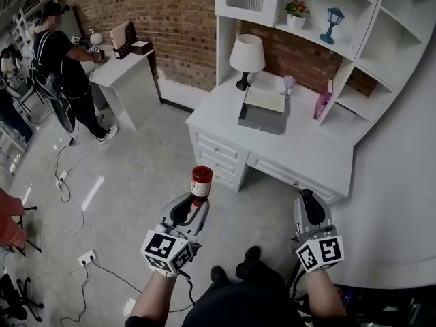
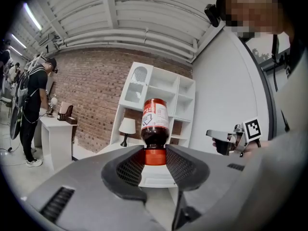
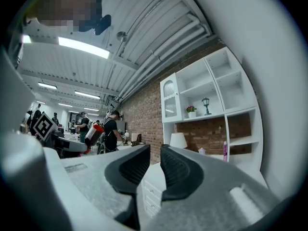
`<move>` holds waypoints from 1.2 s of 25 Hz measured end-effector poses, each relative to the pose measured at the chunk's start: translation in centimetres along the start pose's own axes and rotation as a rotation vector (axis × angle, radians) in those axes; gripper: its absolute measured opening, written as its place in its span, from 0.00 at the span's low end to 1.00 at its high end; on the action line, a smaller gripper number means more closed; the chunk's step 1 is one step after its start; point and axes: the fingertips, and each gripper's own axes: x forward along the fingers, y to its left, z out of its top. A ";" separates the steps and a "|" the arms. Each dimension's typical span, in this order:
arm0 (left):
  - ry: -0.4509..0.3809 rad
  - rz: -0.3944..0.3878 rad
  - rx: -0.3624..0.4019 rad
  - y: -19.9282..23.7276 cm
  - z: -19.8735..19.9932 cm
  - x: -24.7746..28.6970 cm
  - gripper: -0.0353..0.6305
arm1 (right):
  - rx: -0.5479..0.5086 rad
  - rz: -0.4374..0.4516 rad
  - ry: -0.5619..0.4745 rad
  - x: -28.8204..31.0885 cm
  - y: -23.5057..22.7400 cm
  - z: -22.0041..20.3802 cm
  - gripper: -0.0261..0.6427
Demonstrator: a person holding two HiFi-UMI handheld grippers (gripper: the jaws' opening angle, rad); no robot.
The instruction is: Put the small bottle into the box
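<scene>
Fingers [image 2: 130,170] of the left gripper [image 2: 155,158] are clamped on the red cap of the small bottle [image 2: 155,121]; the dark body with its red-and-white label points away from the gripper. Fingers [image 3: 180,172] of the right gripper [image 3: 155,162] are nearly together, with a thin gap and nothing between them.

Head view, by size:
- White surface [image 1: 306,155] with drawers, under a white shelf unit [image 1: 381,39] against brick.
- Grey box [image 1: 262,118] on the surface, lid raised, just in front of the white lamp [image 1: 246,56].
- Left gripper [image 1: 199,199] and right gripper [image 1: 310,199] are both held over the floor in front of the surface, well apart from each other.
- Small bottle [image 1: 201,181] is in the air at the left gripper's tip, short of the surface edge and well apart from the box.
- Pink bottle [image 1: 321,105] stands at the right rear of the surface.
- Flower pot [image 1: 296,12] and blue lantern [image 1: 332,24] sit on a shelf above.
</scene>
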 end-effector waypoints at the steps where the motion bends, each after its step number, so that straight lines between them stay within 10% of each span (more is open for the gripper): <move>1: 0.008 0.008 -0.002 0.4 -0.3 0.1 0.26 | 0.009 0.003 0.008 0.5 -0.1 -0.4 0.13; 30: 0.137 0.122 0.037 2.3 1.1 23.3 0.26 | 0.184 0.078 -0.013 16.4 -19.7 -3.2 0.08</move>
